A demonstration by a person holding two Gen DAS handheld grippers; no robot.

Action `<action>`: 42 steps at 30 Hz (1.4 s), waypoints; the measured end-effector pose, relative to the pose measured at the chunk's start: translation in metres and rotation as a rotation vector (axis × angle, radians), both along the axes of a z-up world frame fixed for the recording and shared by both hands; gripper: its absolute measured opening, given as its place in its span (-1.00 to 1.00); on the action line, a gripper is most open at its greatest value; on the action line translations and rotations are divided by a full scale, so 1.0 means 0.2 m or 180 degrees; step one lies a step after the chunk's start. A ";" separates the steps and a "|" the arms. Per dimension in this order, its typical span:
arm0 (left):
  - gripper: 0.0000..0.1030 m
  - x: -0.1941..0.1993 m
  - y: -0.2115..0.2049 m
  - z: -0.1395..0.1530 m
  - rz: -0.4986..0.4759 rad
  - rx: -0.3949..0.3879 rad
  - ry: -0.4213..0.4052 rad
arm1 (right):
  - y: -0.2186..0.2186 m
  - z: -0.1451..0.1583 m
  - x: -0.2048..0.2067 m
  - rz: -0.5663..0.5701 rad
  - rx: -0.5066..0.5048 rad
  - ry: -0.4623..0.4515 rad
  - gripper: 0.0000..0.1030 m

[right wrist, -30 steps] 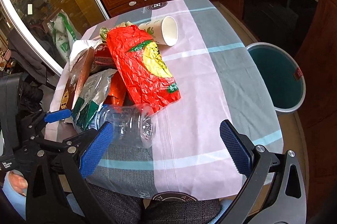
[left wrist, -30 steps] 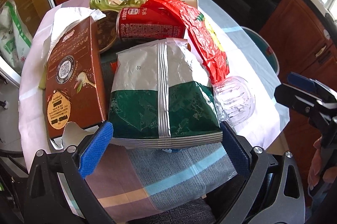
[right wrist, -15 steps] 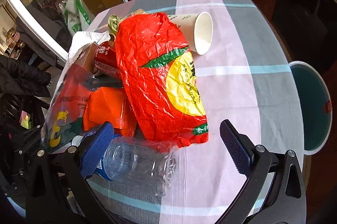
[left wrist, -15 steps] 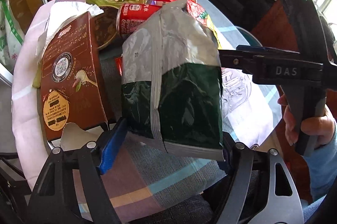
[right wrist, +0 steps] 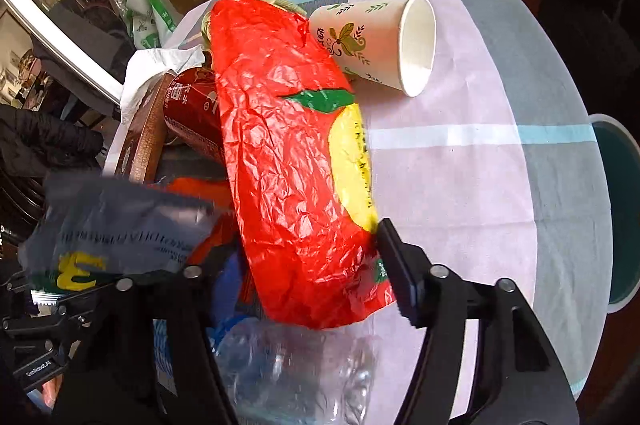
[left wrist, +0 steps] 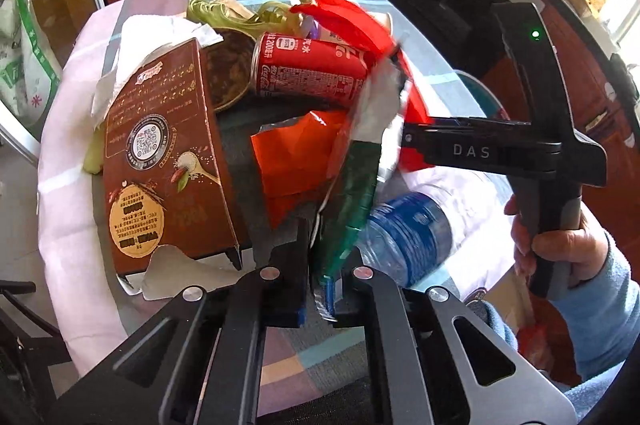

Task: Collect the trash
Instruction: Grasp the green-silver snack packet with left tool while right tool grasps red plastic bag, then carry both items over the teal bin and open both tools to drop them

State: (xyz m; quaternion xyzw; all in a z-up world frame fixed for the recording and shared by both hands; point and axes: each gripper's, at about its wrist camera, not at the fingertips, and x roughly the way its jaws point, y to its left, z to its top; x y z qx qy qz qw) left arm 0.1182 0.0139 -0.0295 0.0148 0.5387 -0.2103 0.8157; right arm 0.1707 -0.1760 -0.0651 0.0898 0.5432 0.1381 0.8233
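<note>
My left gripper is shut on the bottom edge of a silver-and-green snack bag and holds it upright above the table; the bag also shows blurred in the right wrist view. My right gripper is partly closed around the near end of a crumpled red plastic bag; whether the bag is pinched cannot be told. It also shows in the left wrist view. A clear plastic bottle lies under the red bag, with its blue label in the left wrist view.
On the checked tablecloth lie a brown carton, a red soda can, an orange wrapper, green scraps and a tipped paper cup. A teal bin stands on the floor to the right.
My left gripper has closed on the snack bag and lifted it on edge, uncovering the orange wrapper. My right gripper has moved in and narrowed around the red bag's near end.
</note>
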 end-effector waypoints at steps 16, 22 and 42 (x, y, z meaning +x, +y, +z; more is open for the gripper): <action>-0.91 -0.08 -0.04 0.16 0.0171 0.0201 -0.0444 | -0.16 0.16 -0.13 -0.0282 0.0166 -0.0256 -0.65; -0.91 -0.10 -0.10 0.25 0.0080 0.0193 -0.0613 | -0.22 0.23 -0.17 -0.0347 0.0267 -0.0358 -0.66; -0.91 0.04 -1.33 0.26 -0.1407 0.0089 -0.0352 | -1.36 0.23 -0.54 -0.1546 0.0073 -0.0113 -0.61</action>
